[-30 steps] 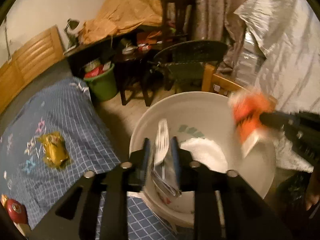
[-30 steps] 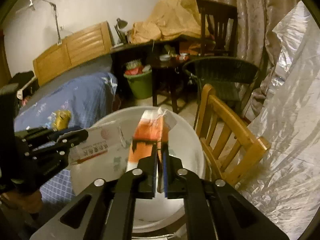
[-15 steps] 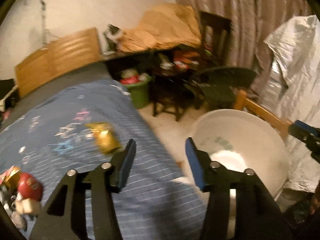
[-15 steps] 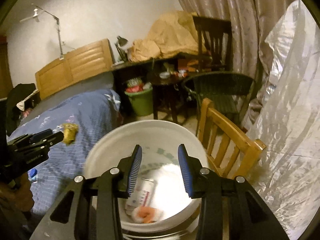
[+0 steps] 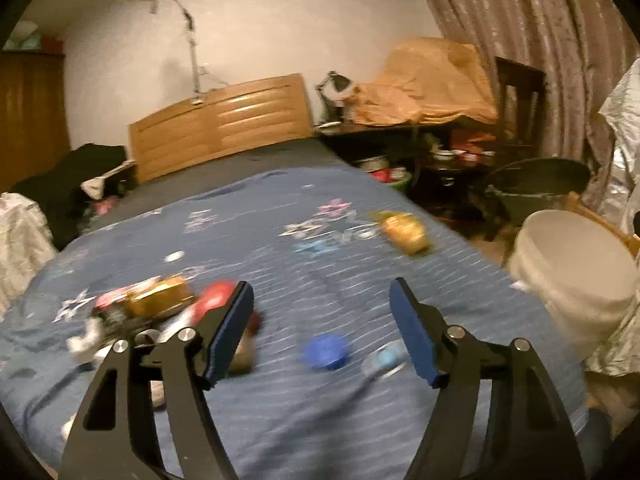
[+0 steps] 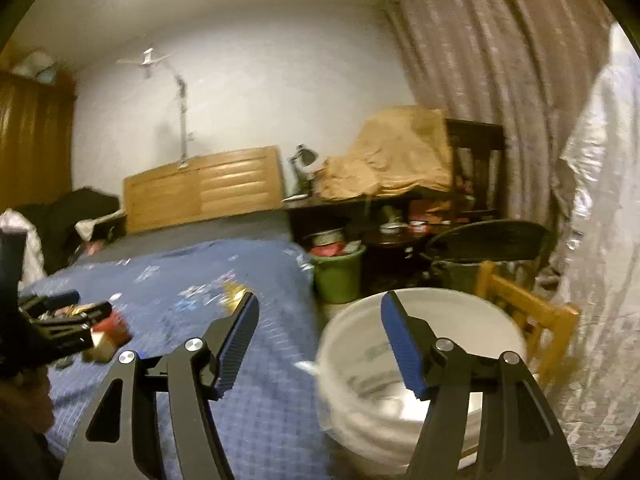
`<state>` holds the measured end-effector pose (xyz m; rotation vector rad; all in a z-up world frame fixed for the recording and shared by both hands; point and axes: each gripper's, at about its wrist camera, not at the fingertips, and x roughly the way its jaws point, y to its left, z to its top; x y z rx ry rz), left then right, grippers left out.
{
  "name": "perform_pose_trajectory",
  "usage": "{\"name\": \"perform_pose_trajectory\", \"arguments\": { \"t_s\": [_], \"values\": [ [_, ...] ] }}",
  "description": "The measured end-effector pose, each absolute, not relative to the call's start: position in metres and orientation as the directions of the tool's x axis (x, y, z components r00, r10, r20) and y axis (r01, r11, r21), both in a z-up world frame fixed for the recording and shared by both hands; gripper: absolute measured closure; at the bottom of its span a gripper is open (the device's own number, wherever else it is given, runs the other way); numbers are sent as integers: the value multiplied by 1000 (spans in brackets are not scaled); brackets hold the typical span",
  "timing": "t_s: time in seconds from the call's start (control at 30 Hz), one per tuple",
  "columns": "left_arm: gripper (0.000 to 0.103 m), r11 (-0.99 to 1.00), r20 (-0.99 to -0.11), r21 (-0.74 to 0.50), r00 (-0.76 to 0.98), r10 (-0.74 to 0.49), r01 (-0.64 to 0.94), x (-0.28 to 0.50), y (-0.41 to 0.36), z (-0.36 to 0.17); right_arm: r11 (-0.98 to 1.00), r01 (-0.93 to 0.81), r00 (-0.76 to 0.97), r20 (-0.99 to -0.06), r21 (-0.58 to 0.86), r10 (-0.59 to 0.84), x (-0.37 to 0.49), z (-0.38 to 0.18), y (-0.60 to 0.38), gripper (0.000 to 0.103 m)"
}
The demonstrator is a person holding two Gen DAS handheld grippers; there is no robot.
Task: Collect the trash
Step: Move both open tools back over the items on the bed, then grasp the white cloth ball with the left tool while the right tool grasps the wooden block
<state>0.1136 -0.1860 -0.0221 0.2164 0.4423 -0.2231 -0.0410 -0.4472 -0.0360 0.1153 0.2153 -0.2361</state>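
Your left hand-held gripper (image 5: 322, 330) is spread over the bed (image 5: 280, 240); its jaws have just been opening and nothing sits between them. Trash lies on the blue cover: a yellow packet (image 5: 404, 232), a blue cap (image 5: 326, 352), and a red-and-gold pile (image 5: 168, 304) beside the left finger. Your right hand-held gripper (image 6: 320, 344) is also spread and empty, its jaws likewise just opened, above the white bucket (image 6: 360, 412) beside the bed.
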Motion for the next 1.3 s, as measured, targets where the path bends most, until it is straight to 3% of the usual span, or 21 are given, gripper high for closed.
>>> {"name": "perform_pose_trajectory", "arguments": {
  "t_s": [0.33,0.7,1.0,1.23,1.3],
  "values": [
    [31,982,-459,147,888,-35,115,71,-61,-39,997,34,939,-343,70,-8,4,-59,-326,32],
    [30,992,-528,-17,843,100,-128,58,70,-53,969,-246,842,-487,38,233,46,-85,-210,30],
    [30,997,-585,-71,809,-58,20,72,85,-70,943,-322,760,-571,86,311,70,-103,-171,30],
    [31,997,-600,-49,797,-75,57,92,79,-85,929,-362,753,-564,76,339,93,-95,-150,30],
    [52,997,-619,-45,782,-75,60,101,80,-92,923,-379,751,-562,62,346,102,-92,-144,30]
  ]
}}
